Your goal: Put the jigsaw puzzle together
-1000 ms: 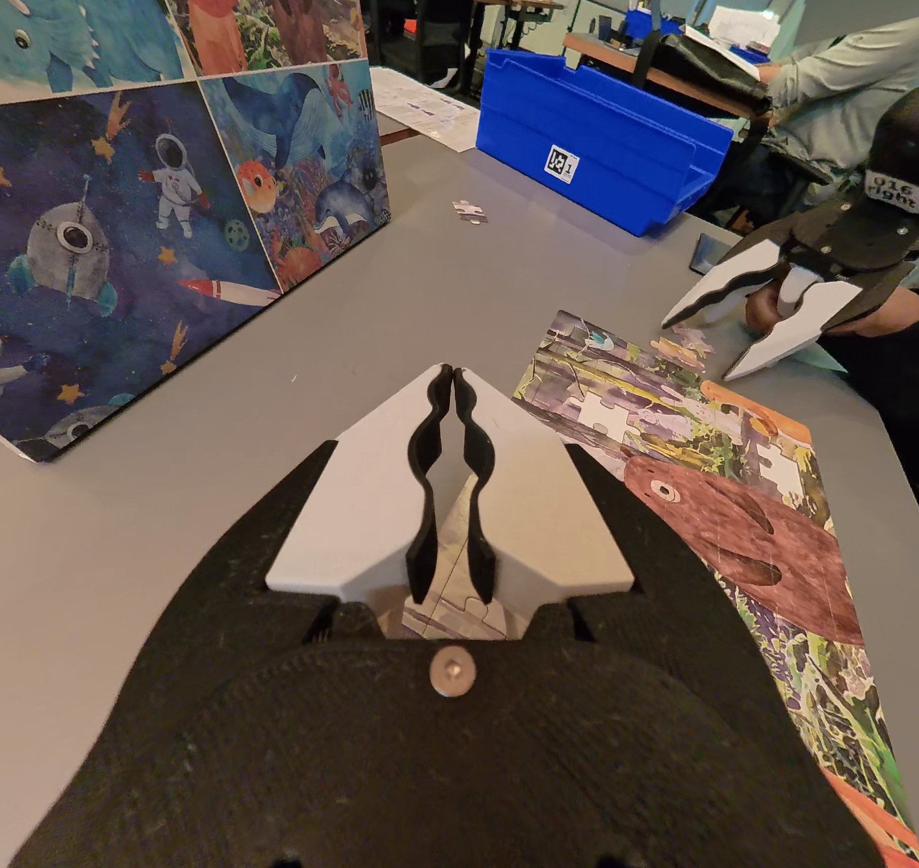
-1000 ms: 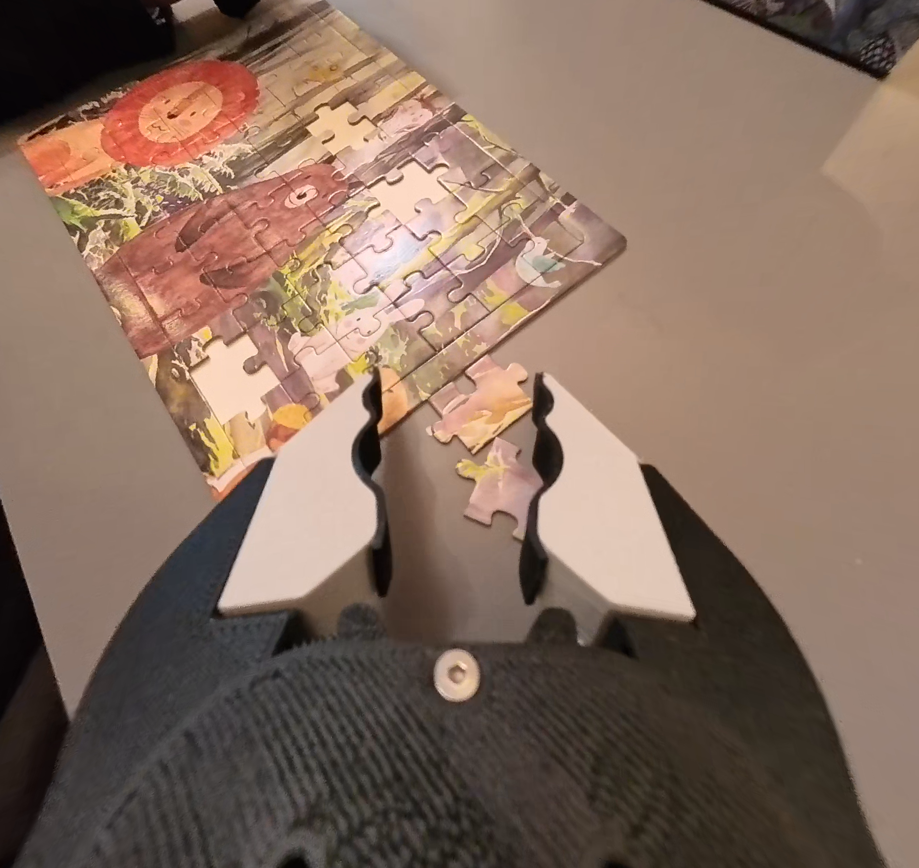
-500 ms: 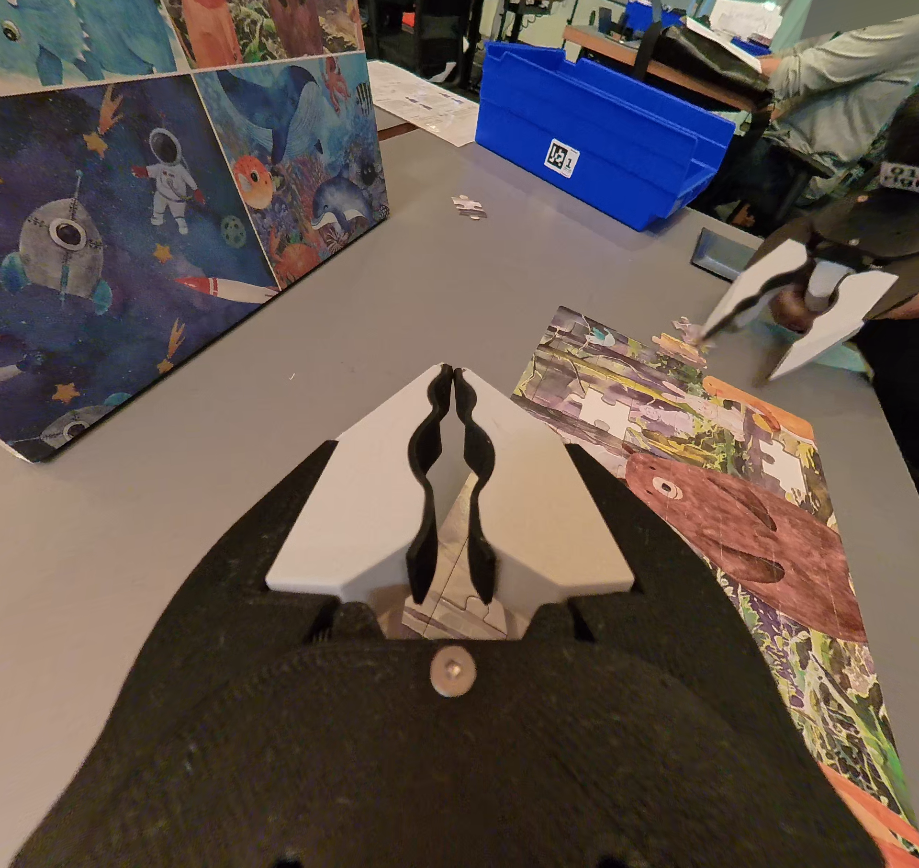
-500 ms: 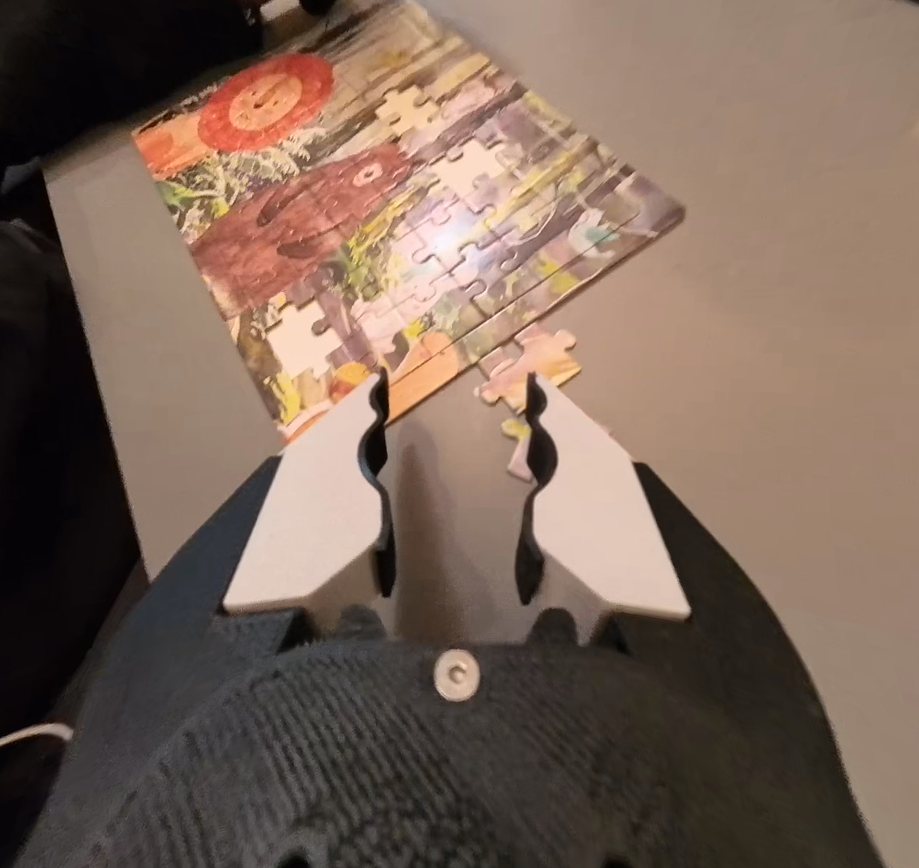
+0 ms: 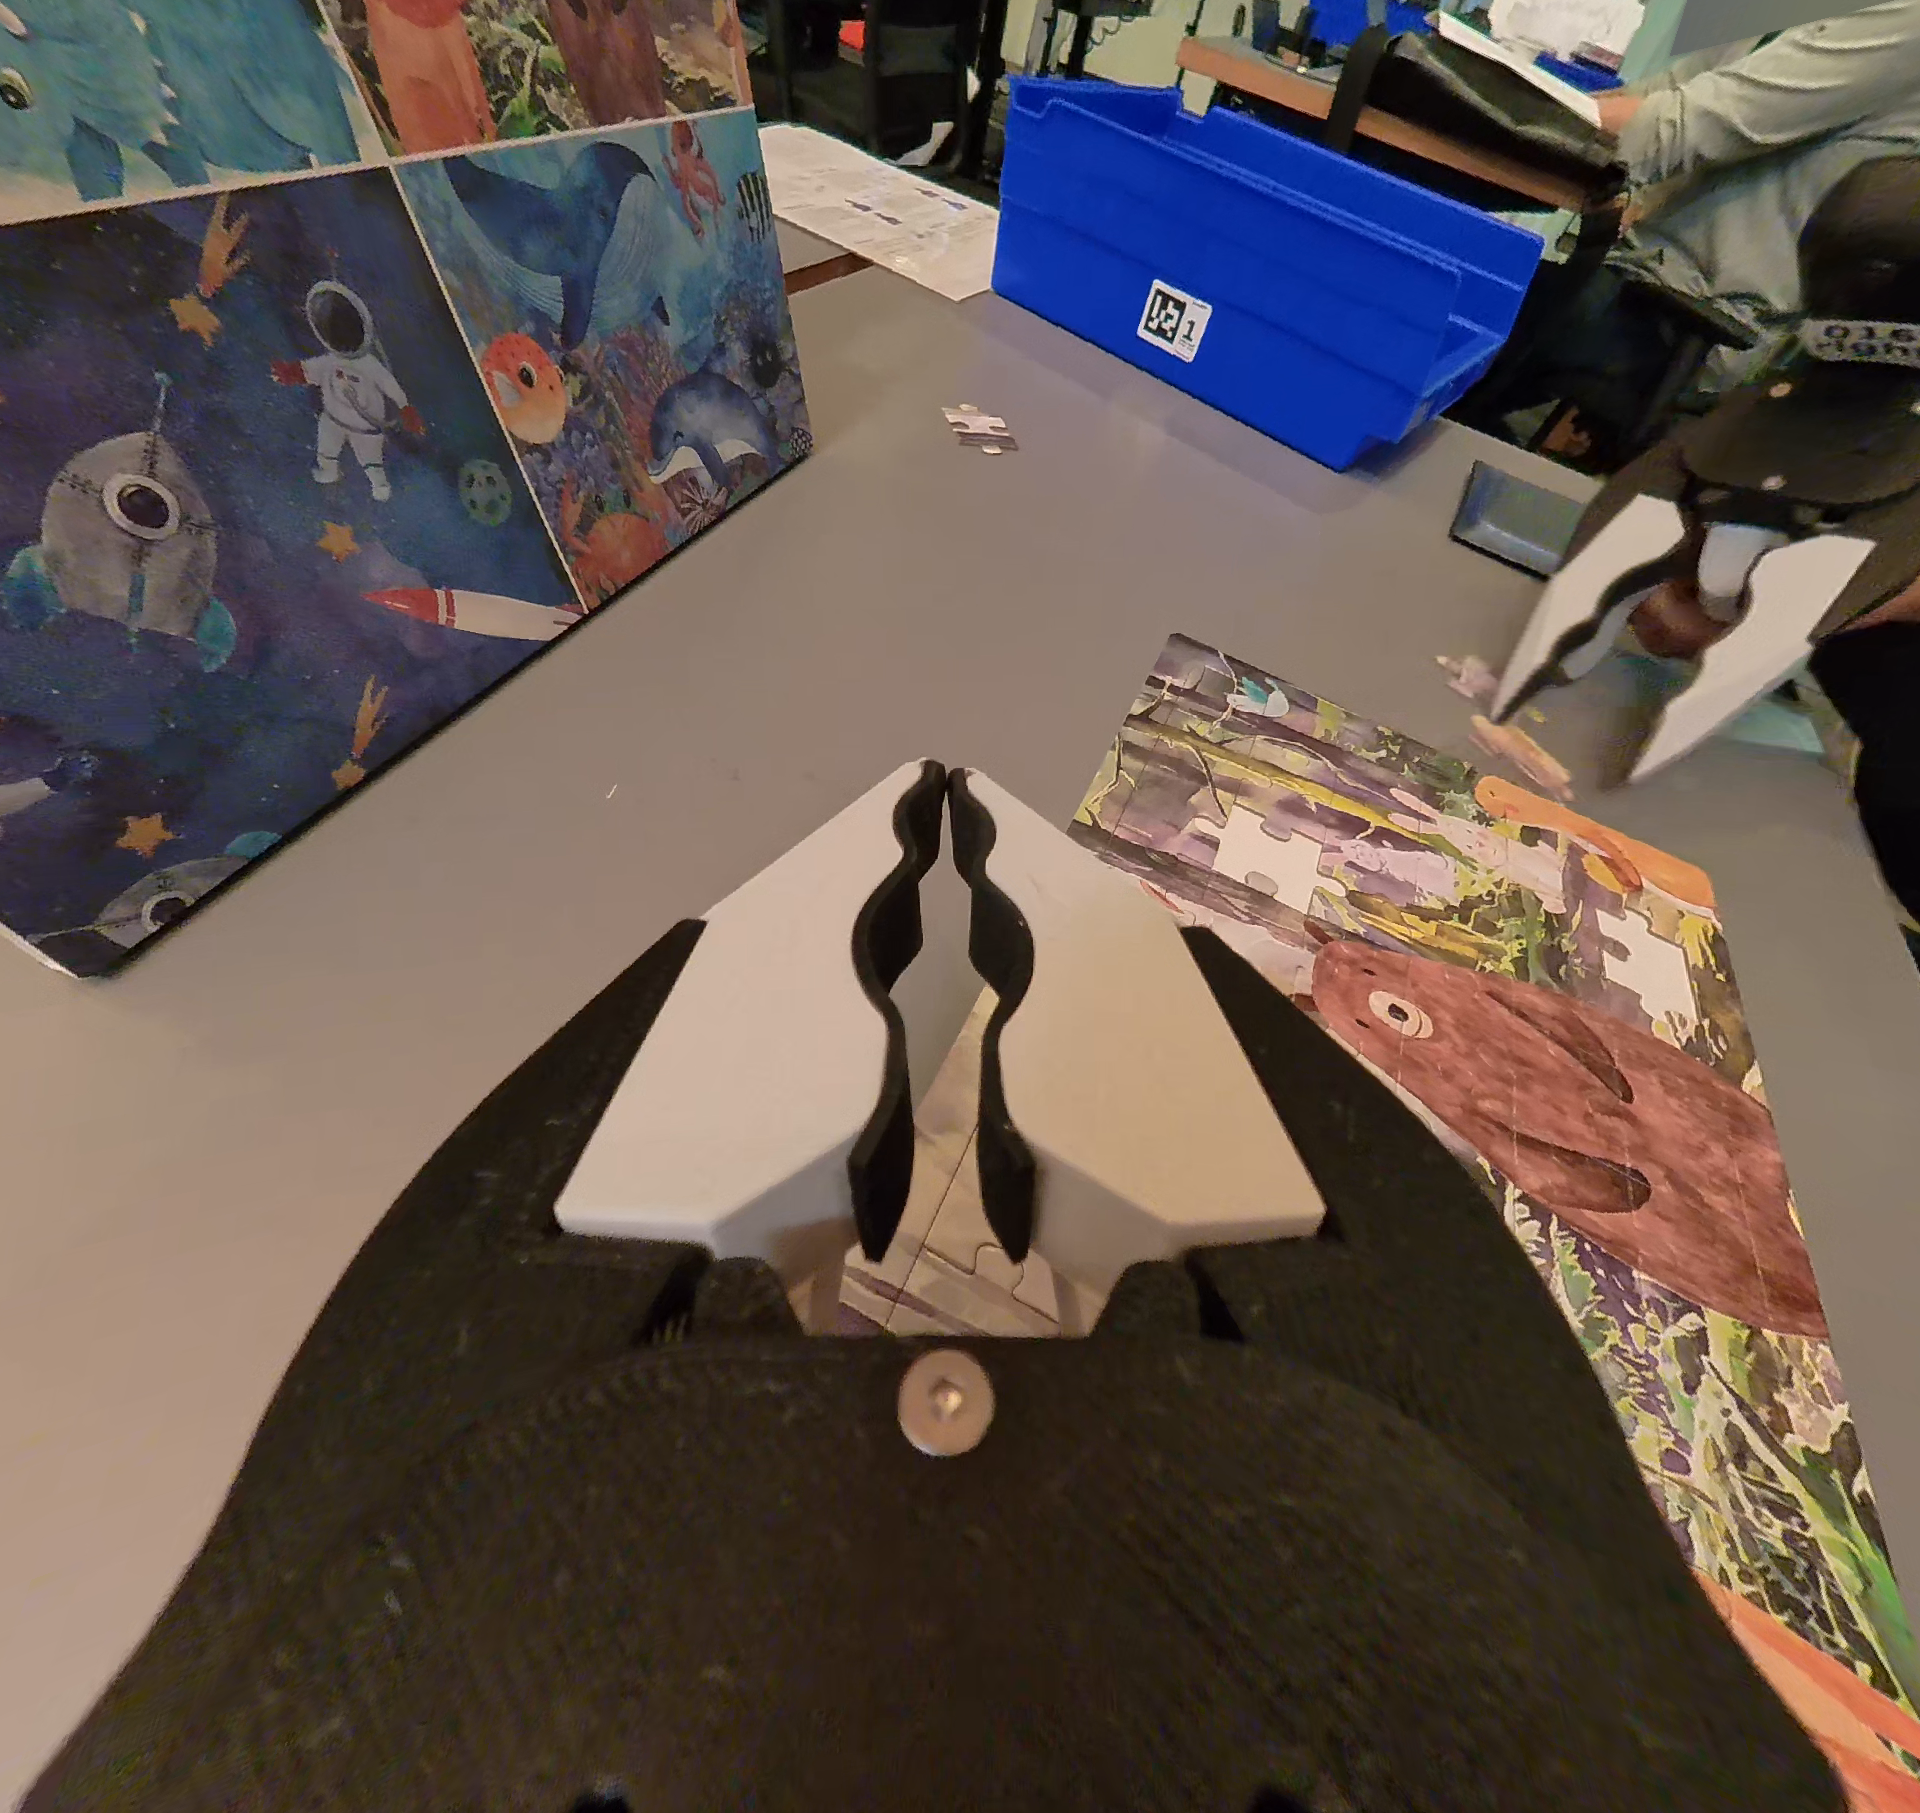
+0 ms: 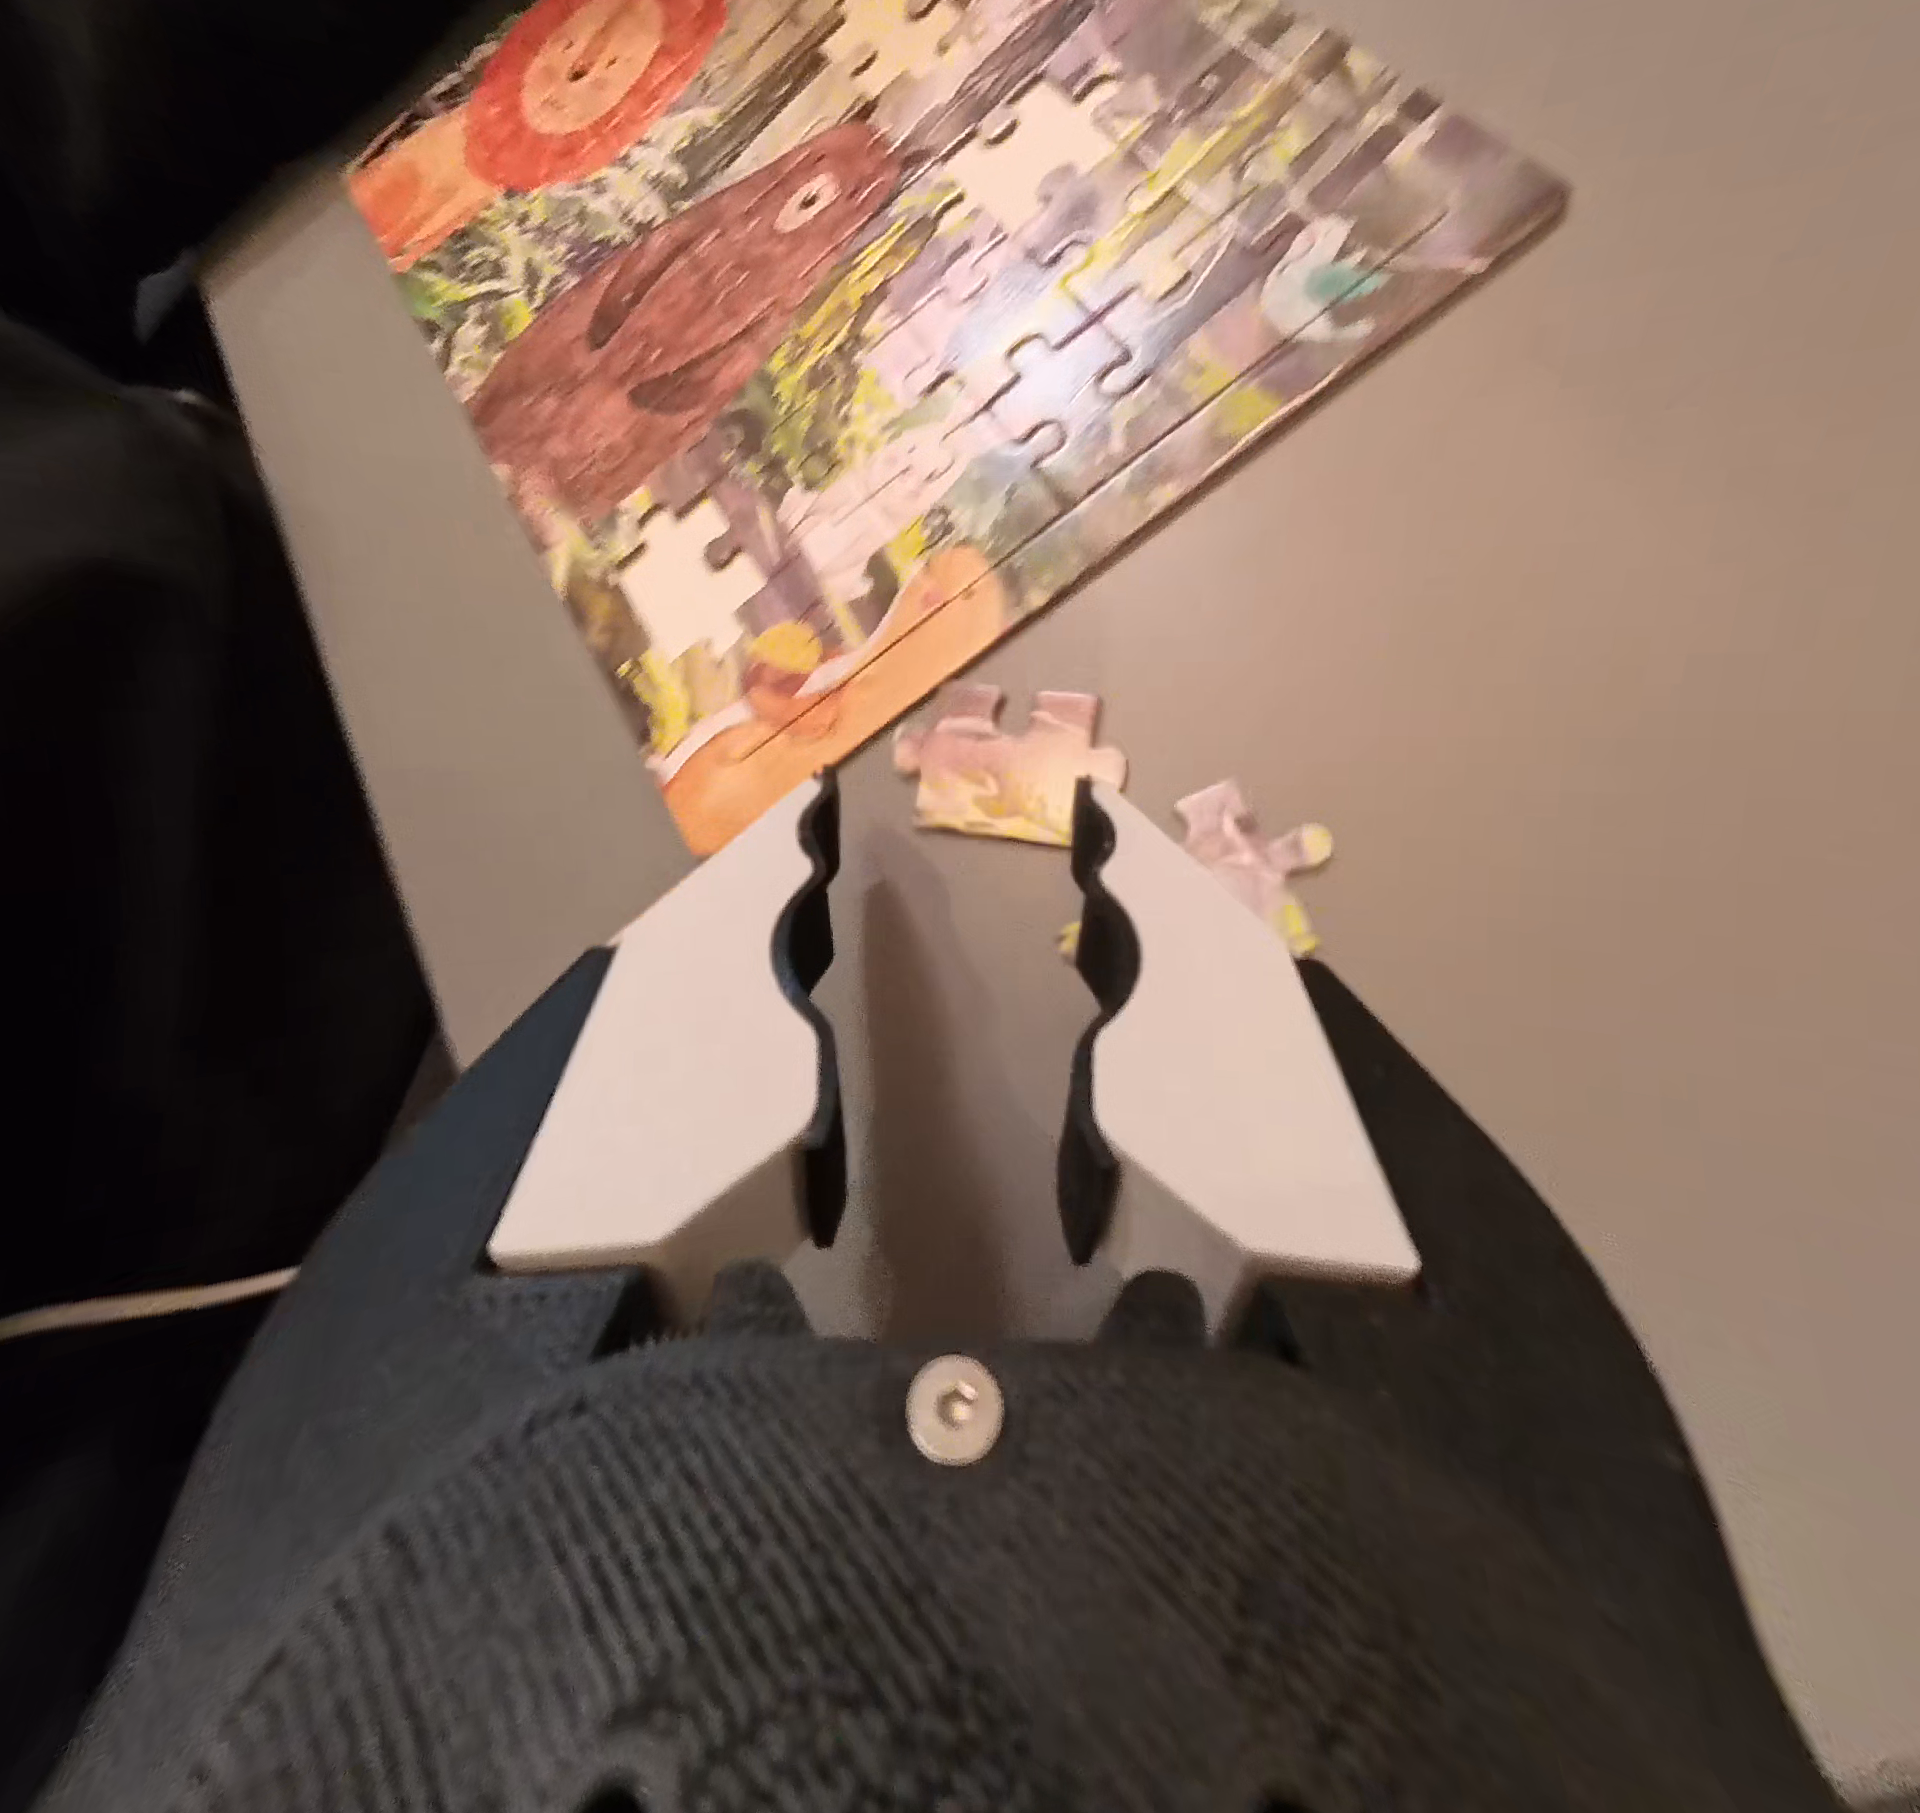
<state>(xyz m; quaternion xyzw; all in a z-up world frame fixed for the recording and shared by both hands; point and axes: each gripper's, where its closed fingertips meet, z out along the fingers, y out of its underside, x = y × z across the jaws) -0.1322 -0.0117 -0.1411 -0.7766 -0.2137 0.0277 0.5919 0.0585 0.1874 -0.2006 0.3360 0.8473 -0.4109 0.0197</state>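
Fingertips of your left gripper (image 5: 945,776) meet, clenched on nothing you can make out, and they sit over the near corner of the jigsaw puzzle (image 5: 1538,1046), whose pieces show through the gap behind the pads. Your right gripper (image 6: 951,792) is spread wide and empty, low over the grey table (image 6: 1558,620) just off the puzzle's orange corner. One loose piece (image 6: 1003,761) lies just ahead of its tips, beside the puzzle edge; a second loose piece (image 6: 1247,844) lies partly under the right-hand finger (image 6: 1236,1025), contact unclear through the blur. Puzzle lies flat on the table, mostly joined, with a few white gaps. A picture box (image 5: 343,433) stands off to the left, a blue bin (image 5: 1257,267) at the back, and one stray piece (image 5: 979,428) between them.
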